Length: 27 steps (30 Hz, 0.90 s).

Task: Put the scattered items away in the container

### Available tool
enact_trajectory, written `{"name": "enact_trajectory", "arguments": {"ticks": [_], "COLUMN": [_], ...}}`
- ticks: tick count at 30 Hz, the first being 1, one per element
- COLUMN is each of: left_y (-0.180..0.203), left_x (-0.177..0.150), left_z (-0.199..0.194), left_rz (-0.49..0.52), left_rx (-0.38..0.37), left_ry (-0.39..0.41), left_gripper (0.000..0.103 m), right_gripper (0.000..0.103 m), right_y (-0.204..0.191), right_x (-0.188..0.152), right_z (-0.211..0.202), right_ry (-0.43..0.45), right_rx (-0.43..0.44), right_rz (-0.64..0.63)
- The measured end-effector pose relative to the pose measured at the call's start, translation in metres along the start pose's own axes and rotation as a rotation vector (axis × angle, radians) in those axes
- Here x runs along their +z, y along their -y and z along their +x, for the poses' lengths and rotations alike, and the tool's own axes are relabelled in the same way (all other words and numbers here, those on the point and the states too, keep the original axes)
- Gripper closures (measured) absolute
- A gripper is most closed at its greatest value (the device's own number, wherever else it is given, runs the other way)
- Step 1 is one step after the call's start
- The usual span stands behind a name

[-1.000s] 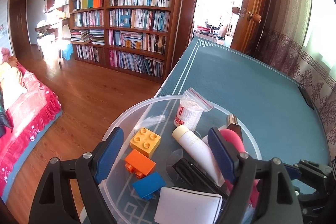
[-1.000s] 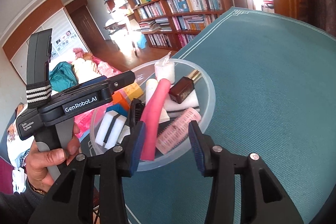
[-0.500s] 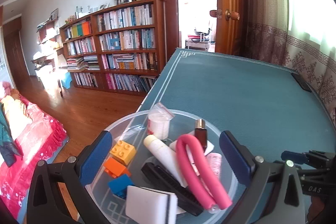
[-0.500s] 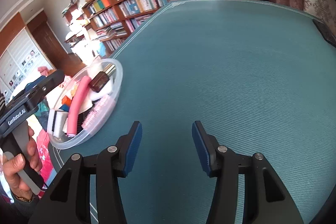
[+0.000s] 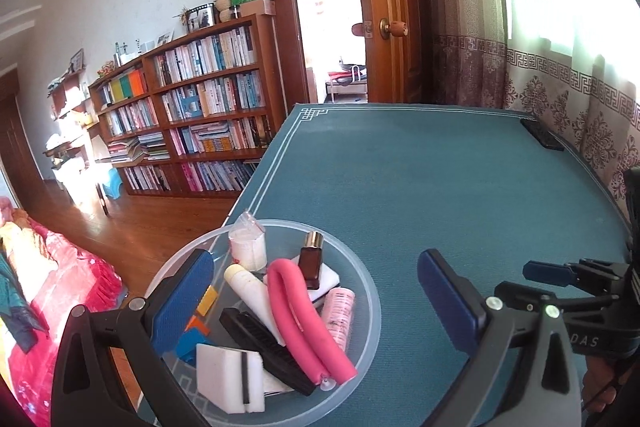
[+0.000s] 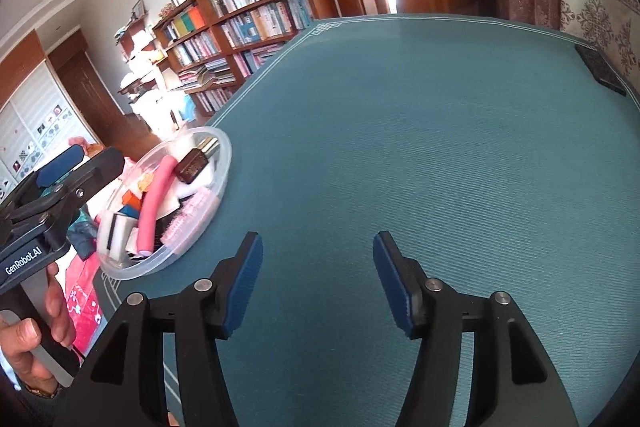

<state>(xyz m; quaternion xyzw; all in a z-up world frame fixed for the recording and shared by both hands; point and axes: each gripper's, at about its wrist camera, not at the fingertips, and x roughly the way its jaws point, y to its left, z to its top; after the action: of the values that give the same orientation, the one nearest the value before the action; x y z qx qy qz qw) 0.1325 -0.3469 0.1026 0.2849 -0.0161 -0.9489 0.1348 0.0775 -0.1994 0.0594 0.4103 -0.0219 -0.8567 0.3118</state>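
Left wrist view first: compared with one second ago my left gripper [image 5: 312,301] has pulled back from the container [image 5: 370,311] and its jaws have spread much wider, released and holding nothing; before, they sat low over the items, and now the bowl lies at about 7 o'clock with one blue pad in front of its left rim. My right gripper [image 6: 318,279] has also drawn away: a second ago it hung just over the bowl with the pink roller between its pads, and now the clear round container [image 6: 224,167] is at 9 o'clock of its view, well apart, and only bare teal table cloth [image 6: 440,147] lies between its fingers, which stand open and empty. Counting inside the bowl, I see one pink foam curler [image 5: 298,311], one brown small bottle [image 5: 311,265], one white tube [image 5: 252,291], one black comb [image 5: 264,345], one pale pink roller [image 5: 339,311], one white sponge with a dark stripe [image 5: 228,377], one small plastic bag of white pads [image 5: 248,247], and three toy bricks [image 5: 192,343], partly hidden behind my pad. One dark flat object [image 5: 542,135] lies at the far right edge of the table, about 2 o'clock. One hand [image 6: 36,339] holds the left gripper's handle.
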Motion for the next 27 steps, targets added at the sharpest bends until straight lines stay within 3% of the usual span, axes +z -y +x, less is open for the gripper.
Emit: {"name": "enact_trajectory", "arguments": {"ticks": [6,11,14,21,27], "left_y": [-0.029,-0.057,-0.074,-0.101,-0.113], "left_x": [-0.01,-0.026,-0.034,-0.046,-0.056], "left_z": [-0.028,-0.053,-0.066,-0.079,-0.072], "left_rz": [-0.009,-0.062,-0.105,-0.184,-0.211], "left_rx": [0.125,0.163,0.181,0.185,0.204], "left_ry": [0.013,0.032,0.053,0.086,0.062], "left_gripper": [0.001,0.001,0.0,0.0,0.0], "right_gripper": [0.039,0.036,0.025,0.025,0.025], "right_y": [-0.061,-0.115,-0.139,-0.169,-0.177], "right_x": [-0.007,-0.02,-0.026,-0.038,-0.042], "right_z": [-0.008,-0.027,-0.031,-0.019,-0.009], "right_ry": [0.01,0.053,0.049,-0.008,-0.04], "right_rx": [0.103,0.113,0.115,0.108,0.109], "right_rz": [-0.106,-0.24,-0.285,-0.346,-0.358]}}
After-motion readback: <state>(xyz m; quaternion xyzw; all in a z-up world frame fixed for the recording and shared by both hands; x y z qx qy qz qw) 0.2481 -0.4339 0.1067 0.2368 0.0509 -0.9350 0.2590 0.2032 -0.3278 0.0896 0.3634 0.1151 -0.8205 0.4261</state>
